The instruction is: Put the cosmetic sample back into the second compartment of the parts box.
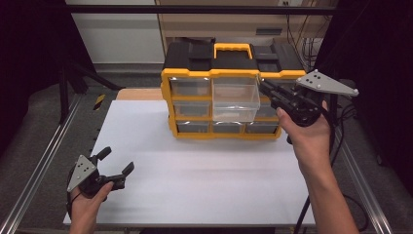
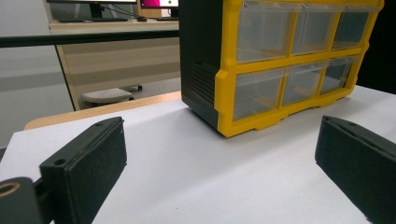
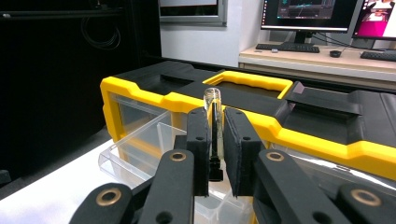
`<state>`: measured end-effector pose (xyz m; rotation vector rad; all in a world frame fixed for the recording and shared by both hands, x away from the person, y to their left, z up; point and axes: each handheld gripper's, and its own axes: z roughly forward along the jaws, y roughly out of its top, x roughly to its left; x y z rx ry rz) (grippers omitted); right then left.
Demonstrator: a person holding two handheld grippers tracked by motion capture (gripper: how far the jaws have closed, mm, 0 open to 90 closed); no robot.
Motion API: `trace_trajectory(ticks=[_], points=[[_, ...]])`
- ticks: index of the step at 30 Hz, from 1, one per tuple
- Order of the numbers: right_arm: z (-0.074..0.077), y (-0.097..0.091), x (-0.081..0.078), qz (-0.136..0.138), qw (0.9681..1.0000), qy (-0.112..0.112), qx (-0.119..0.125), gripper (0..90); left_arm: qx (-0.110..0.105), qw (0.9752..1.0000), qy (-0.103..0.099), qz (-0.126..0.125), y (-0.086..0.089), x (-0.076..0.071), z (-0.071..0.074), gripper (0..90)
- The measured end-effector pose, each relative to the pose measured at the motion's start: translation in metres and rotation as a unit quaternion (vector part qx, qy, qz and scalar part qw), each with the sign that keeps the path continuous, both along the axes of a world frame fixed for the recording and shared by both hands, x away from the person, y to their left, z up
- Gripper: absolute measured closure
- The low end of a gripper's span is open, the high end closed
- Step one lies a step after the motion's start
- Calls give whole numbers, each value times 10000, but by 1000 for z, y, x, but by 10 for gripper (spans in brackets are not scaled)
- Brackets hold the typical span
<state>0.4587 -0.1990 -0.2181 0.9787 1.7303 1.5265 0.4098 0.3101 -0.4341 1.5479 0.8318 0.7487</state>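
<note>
Your right gripper (image 3: 215, 154) has its jaws nearly closed on a small clear vial (image 3: 213, 126), held upright beside the pulled-out clear drawer (image 1: 235, 100) of the yellow-and-black organizer (image 1: 229, 68) at the white surface's (image 1: 195, 180) far edge. Your left gripper (image 1: 116, 163) rests near the front left corner, jaws spread wide and holding nothing.

Tongs (image 3: 215, 154) clamping clear vial (image 3: 211, 100), yellow organizer (image 3: 299, 135) behind

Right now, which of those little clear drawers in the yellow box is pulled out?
The top-row middle drawer of the organizer, under the handle; it juts forward, while the others sit flush.
</note>
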Motion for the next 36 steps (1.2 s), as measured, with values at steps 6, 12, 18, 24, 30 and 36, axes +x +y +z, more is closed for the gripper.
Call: trace_trajectory(ticks=[6, 12, 18, 24, 30, 36], points=[[1, 4, 3, 41, 10000, 15, -37, 812, -8, 10000, 3, -3, 0, 0, 0, 22], [3, 7, 4, 57, 10000, 14, -65, 812, -9, 10000, 1, -1, 0, 0, 0, 22], [5, 10, 5, 75, 9999, 30, -87, 812, -7, 10000, 7, -12, -1, 0, 0, 22], [5, 13, 7, 97, 9999, 37, -138, 812, -6, 10000, 10, -17, -1, 0, 0, 22], [4, 16, 10, 100, 9999, 67, -117, 811, -7, 10000, 9, -25, -1, 0, 0, 22], [5, 19, 12, 114, 9998, 80, -147, 811, -8, 10000, 10, -27, -1, 0, 0, 22]])
